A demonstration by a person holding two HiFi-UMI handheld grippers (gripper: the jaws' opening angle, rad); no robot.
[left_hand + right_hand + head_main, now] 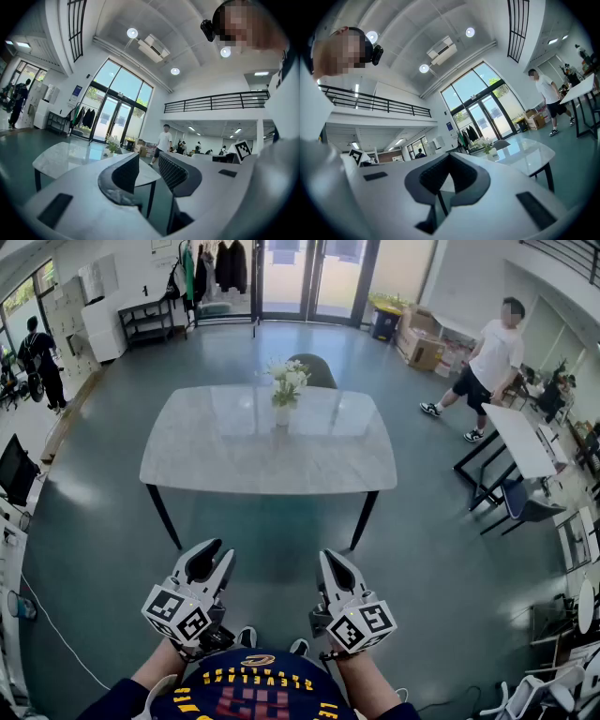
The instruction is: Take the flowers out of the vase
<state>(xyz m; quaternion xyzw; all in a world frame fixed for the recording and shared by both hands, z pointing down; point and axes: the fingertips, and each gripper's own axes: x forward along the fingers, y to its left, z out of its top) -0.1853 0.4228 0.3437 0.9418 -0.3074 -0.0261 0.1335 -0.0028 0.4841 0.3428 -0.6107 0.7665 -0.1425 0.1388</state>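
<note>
Marble table [234, 451] bears one vase [282, 415] of flowers [288, 379]; left hand-held gripper [221, 555] gapes empty, right hand-held gripper [331, 560] closed.

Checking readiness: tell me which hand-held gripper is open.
The left hand-held gripper: its jaws stand apart; the right hand-held gripper has its jaws closed together.

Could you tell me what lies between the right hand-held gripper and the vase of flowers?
In the head view, only bare floor, then the bare table top, lies between the right hand-held gripper and the vase.
</note>
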